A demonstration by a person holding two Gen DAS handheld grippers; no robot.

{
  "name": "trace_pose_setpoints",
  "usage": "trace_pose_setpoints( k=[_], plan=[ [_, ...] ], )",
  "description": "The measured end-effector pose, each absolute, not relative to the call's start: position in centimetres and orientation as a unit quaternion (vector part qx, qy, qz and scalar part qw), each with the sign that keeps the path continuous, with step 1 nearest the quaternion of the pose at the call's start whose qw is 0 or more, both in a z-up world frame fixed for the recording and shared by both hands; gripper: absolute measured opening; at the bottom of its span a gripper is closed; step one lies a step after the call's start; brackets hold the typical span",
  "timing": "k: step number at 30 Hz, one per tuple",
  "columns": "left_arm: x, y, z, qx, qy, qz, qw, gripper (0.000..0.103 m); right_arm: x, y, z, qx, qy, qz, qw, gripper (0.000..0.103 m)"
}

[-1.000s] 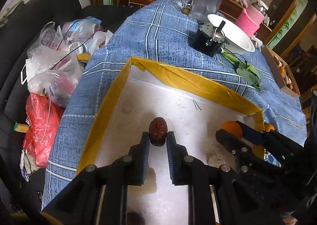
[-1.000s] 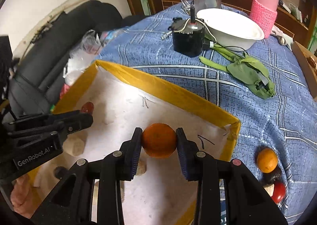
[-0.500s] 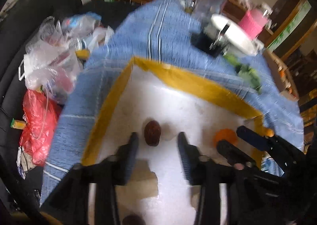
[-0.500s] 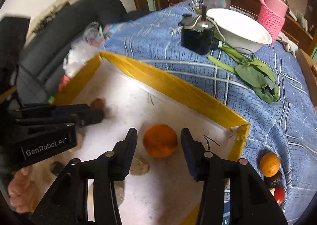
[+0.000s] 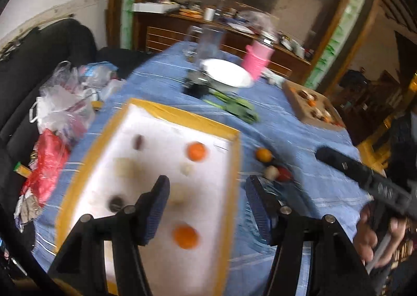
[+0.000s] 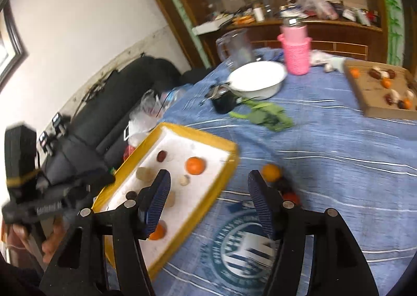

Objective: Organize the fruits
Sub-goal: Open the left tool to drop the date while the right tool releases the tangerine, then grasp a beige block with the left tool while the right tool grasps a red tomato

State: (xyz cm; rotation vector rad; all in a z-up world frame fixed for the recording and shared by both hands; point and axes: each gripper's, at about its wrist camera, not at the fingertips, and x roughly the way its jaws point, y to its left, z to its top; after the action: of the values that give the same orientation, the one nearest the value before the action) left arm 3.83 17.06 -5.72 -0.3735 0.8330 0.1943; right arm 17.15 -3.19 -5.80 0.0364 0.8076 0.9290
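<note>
Grippers both raised since a second ago: my left gripper (image 5: 206, 207) and right gripper (image 6: 208, 199) gape wide, empty. Date (image 5: 138, 141) and orange (image 5: 196, 151) lie released in the yellow-rimmed tray (image 5: 235, 165); open worktop (image 6: 338, 145) right.

Counter with blue plaid cloth (image 6: 325, 134), bearing yellow-rimmed white tray (image 6: 206, 137), white bowl (image 6: 256, 78), pink knit-sleeved jar (image 6: 297, 55), cardboard tray (image 6: 365, 92), loose orange (image 6: 271, 172), green leafy vegetable (image 6: 265, 113).

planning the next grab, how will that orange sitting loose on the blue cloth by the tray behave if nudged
The loose orange looks round, so a nudge would probably roll it. The tablecloth may slow it a little. Its rind looks firm, so the open right tongs could likely close on it without crushing.
</note>
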Motion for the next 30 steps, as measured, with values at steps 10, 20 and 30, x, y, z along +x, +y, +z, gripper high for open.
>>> trace_pose_setpoints(
  k=[10,20,30],
  plan=[
    [6.0,11.6,-7.5,-0.165,0.433,0.087,0.882,0.063,21.3,-6.5,-12.2,0.084,0.428,0.408,0.802,0.04],
    [7.4,10.6,-10.7,-0.185,0.47,0.077,0.86,0.063,22.5,-5.4,-16.4,0.043,0.453,0.37,0.81,0.03],
    [8.9,10.1,-11.3,-0.182,0.482,0.063,0.855,0.063,23.1,-4.2,-17.7,-0.001,0.458,0.353,0.816,0.029]
  ],
)
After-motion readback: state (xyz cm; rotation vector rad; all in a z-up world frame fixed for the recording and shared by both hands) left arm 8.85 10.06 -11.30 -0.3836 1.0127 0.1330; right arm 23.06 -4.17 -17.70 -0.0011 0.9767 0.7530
